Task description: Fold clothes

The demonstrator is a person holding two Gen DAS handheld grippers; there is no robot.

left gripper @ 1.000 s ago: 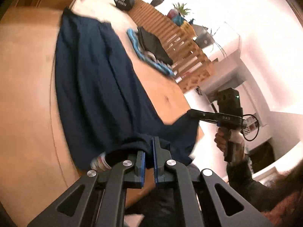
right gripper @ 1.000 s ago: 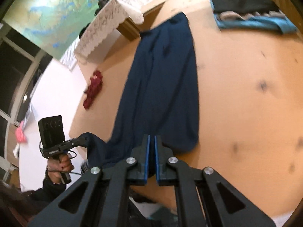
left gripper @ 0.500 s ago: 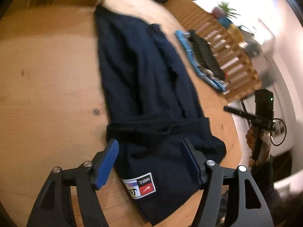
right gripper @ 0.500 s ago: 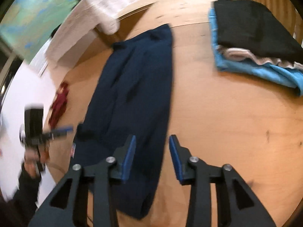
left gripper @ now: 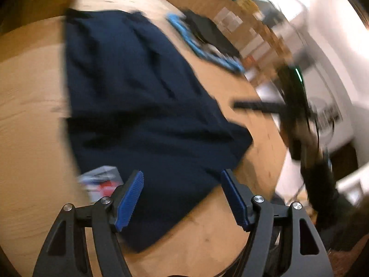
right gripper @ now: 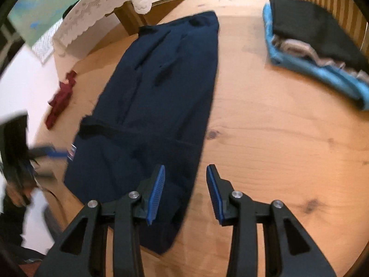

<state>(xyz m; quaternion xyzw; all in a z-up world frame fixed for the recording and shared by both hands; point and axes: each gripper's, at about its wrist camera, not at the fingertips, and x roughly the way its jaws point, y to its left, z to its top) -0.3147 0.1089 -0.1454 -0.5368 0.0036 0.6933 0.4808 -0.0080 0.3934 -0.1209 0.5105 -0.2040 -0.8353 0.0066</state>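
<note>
A dark navy garment (left gripper: 138, 97) lies lengthwise on the round wooden table (left gripper: 27, 120), with a white label (left gripper: 101, 180) at its near end. It also shows in the right wrist view (right gripper: 156, 106), with the label (right gripper: 72, 152) at its left edge. My left gripper (left gripper: 182, 198) is open and empty above the garment's near end. My right gripper (right gripper: 185, 194) is open and empty over the garment's near right edge. The right gripper shows blurred in the left wrist view (left gripper: 258, 107).
A stack of folded clothes, black on light blue (right gripper: 313, 50), lies at the table's far right. A dark red cloth (right gripper: 60, 99) lies on the floor to the left. A lace-covered cabinet (right gripper: 92, 13) stands beyond the table (right gripper: 276, 138).
Both grippers were shut on the garment's near end one second ago. They have opened, let it go and it now lies flat on the table.
</note>
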